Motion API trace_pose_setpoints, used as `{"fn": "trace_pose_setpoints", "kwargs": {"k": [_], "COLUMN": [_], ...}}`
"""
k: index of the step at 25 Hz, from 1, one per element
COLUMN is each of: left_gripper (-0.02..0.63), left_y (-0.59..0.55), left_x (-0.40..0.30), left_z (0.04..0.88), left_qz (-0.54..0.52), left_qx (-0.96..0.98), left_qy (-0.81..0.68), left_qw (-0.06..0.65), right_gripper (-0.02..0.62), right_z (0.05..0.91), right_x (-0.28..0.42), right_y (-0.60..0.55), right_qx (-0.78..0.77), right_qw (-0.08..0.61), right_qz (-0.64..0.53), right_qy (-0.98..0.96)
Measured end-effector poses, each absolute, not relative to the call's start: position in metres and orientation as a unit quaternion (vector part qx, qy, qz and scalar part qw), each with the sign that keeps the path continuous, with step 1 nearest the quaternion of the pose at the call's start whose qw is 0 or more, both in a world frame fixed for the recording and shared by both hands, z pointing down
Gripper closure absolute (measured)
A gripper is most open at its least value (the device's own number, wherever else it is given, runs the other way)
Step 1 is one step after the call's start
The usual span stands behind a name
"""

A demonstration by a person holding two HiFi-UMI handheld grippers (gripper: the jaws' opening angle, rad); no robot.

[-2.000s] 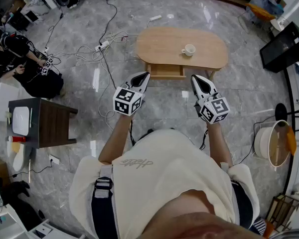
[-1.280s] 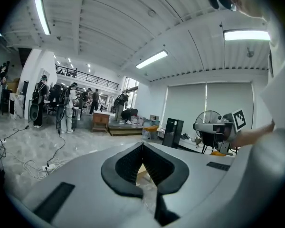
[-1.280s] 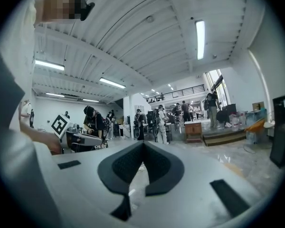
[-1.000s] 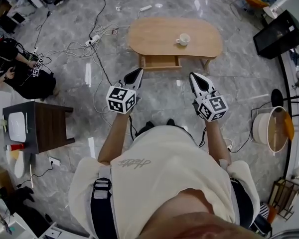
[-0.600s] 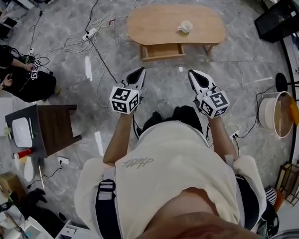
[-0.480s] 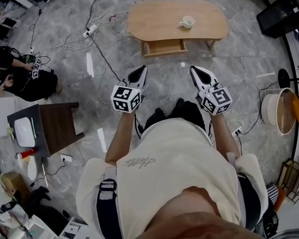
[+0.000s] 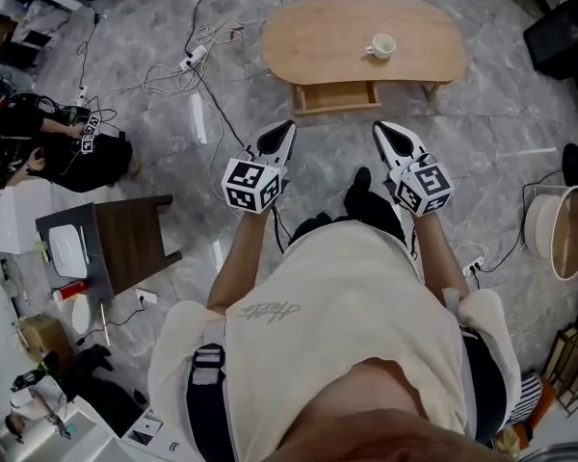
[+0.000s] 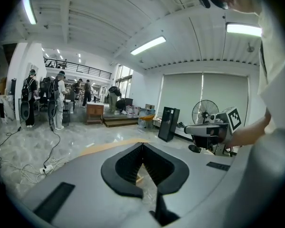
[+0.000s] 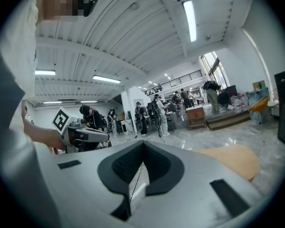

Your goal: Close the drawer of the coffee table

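Under the tabletop's (image 7: pixel 308 27) near edge the drawer (image 7: pixel 335 96) stands open, well apart from the left hand-held gripper (image 7: pixel 285 129) and right hand-held gripper (image 7: pixel 381 129), both pressed together, empty. I'd step closer, then push its front squarely.

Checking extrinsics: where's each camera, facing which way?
Head view: on the person's head, steeply down at oval light-wood coffee table; torso, arms, left hand-held gripper, right hand-held gripper show.
Left gripper view: on that gripper, along its shut jaws toward the table; shirt at right.
Right gripper view: likewise; shirt at left.
Shared: each gripper view shows the other gripper and tabletop.
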State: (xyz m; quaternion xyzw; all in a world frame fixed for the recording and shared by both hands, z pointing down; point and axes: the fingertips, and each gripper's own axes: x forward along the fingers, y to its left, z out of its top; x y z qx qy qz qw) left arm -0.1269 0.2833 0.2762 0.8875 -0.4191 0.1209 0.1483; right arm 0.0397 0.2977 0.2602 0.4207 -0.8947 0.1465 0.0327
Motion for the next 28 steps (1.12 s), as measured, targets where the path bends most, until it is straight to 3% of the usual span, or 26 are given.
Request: {"fn": "trace_pose_setpoints", "kwargs": {"k": [15,28], "left_gripper": [0.6,0.601], "left_y": [0.161,0.067], "left_x": [-0.041,-0.033], "left_z": [0.258,0.286], "left_qz": [0.14,0.145], "left_qx": [0.872,0.894], "left_qy": [-0.447,-0.396], "left_qw": [0.141,0.15], "right_gripper": [0.601,0.601], "right_z": [0.273,0.314], "right_x": [0.14,0.148], "right_y": [0.145,0.08], "right_qx": [0.386,0.429], "right_qw": [0.034,0.056], "right_qz": [0.143,0.185], "right_qy": [-0.911,-0.882]}}
